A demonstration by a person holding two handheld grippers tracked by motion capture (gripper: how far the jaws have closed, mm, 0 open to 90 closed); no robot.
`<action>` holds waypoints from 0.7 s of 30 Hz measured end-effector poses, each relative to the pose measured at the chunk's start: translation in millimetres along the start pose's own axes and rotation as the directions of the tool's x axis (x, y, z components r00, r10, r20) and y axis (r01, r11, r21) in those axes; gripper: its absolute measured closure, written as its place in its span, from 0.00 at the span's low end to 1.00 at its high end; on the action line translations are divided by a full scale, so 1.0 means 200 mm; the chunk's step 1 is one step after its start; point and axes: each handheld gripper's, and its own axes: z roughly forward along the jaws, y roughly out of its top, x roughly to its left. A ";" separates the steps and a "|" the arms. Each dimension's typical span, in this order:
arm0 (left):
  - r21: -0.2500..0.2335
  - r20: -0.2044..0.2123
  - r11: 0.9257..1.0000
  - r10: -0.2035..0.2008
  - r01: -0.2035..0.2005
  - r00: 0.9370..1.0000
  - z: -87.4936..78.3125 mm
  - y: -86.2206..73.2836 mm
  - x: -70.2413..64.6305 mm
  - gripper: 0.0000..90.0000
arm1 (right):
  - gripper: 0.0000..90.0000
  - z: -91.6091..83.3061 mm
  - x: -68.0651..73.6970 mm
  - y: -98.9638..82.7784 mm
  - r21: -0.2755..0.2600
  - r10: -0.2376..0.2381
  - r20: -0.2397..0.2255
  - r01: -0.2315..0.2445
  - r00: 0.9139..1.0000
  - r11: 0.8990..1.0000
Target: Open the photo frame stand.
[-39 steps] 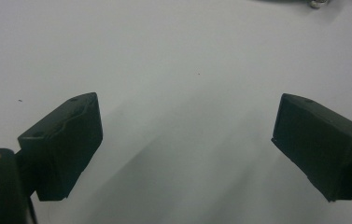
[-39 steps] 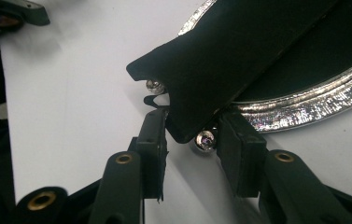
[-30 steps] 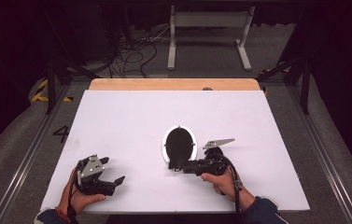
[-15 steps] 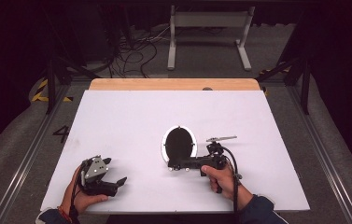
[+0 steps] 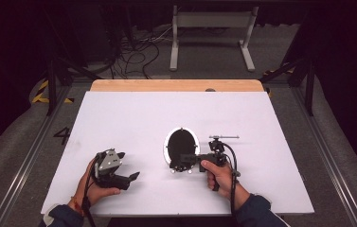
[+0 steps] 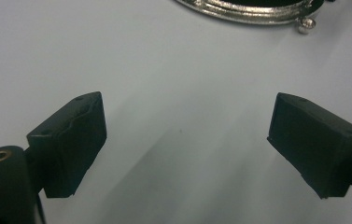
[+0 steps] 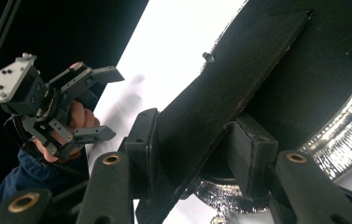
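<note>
An oval frame [image 5: 181,147] lies near the middle of the table [image 5: 271,123]. The right gripper [image 5: 185,162] sits at its 6 o'clock edge, touching it. The left gripper [image 5: 129,178] rests apart from the frame at its 8 o'clock, near the table's front edge.

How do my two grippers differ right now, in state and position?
The left gripper is open with nothing between its jaws and hovers over bare table; the right gripper is shut on the black stand flap at the back of the oval silver-rimmed frame. The left gripper is apart from the frame; the right is at its near edge. Both are hand-held and have black jaws.
</note>
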 end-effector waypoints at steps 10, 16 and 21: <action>-0.004 0.087 1.000 -0.030 0.031 0.996 0.20 0.19 0.05 0.16 | 0.67 0.00 0.00 0.01 0.009 -0.031 0.003 0.031 1.000 0.999; 0.016 0.118 1.000 -0.026 0.025 0.993 0.30 0.26 0.06 0.19 | 0.68 0.00 0.01 0.01 0.013 -0.076 -0.004 0.076 0.997 0.997; 0.006 0.149 0.998 -0.061 0.060 0.987 0.36 0.30 0.08 0.21 | 0.69 0.00 0.02 0.01 0.012 -0.130 -0.006 0.130 0.992 0.991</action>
